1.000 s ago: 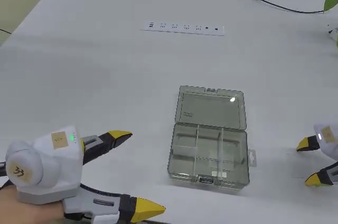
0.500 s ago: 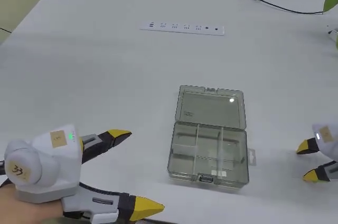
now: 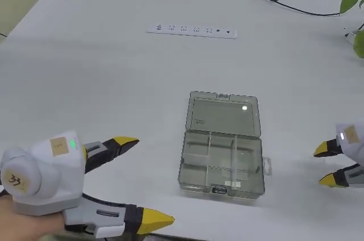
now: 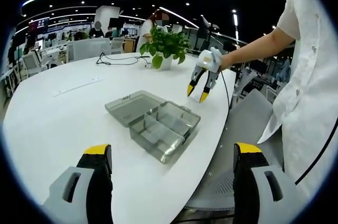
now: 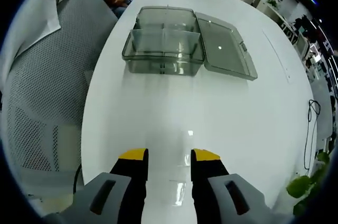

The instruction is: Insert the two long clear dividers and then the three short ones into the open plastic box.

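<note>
Clear dividers [image 3: 209,149] faint inside box [image 3: 193,179], right hand-held gripper [image 3: 322,165] half cropped

Number "33", handwritten on a round tan sticker [image 3: 15,182] at the rear of the left gripper [image 3: 151,179], lower left of the head view. Square tan sticker [image 3: 57,145] on top of that gripper: print illegible. White label [image 3: 232,185] at the front of the plastic box [image 3: 196,184]: illegible.

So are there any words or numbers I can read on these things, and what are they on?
"33": on the round knob of the left gripper.
Writing on the tan sticker of the same gripper: too small to read.
Print on the white label at the front of the plastic box: too blurred to read.
Marks on the power strip: too small to read.
</note>
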{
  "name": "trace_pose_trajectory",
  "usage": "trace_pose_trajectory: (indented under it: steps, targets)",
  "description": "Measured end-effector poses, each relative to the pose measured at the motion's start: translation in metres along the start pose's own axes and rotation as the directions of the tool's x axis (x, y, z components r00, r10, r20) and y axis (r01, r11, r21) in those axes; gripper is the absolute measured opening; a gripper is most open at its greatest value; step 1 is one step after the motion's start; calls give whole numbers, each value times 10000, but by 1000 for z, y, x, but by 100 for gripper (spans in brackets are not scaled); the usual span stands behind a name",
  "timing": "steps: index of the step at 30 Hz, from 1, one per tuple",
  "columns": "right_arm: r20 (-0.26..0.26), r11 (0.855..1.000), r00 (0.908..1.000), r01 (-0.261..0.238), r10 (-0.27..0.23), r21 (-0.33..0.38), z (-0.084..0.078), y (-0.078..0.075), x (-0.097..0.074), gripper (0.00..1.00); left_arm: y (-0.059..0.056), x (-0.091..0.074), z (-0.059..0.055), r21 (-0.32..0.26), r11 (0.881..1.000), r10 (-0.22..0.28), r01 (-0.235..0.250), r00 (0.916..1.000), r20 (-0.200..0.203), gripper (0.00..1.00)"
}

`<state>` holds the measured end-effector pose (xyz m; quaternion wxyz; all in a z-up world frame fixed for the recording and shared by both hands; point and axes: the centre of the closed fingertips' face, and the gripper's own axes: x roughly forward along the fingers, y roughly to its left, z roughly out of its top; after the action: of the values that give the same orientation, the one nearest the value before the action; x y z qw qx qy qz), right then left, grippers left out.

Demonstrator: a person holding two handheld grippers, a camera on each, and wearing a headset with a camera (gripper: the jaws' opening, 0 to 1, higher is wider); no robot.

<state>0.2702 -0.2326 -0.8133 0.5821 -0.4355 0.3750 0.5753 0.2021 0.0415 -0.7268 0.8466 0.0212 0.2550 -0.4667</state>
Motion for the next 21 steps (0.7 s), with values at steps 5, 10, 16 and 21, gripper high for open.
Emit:
trace_pose_trajectory:
  steps: [5,10,16,21]
  targets:
    - [265,9990,9988,406,-402,-162,25,-2,-18,32,1,0,6,115,9999,-51,50,10000,76,98]
    - [561,9955,9945,901,-883,-303,54,-5,-38,32,2,2,17,269,9995,-146,142,9998,160,98]
    - [883,9900,9875,1346,-1305,-430,87,-5,-54,32,7,8,33,274,9995,-194,184,9992,363,97]
    - [967,9802,9795,1841,-1767,-733,109,-7,-64,32,8,16,46,51,9995,-306,304,9977,600,95]
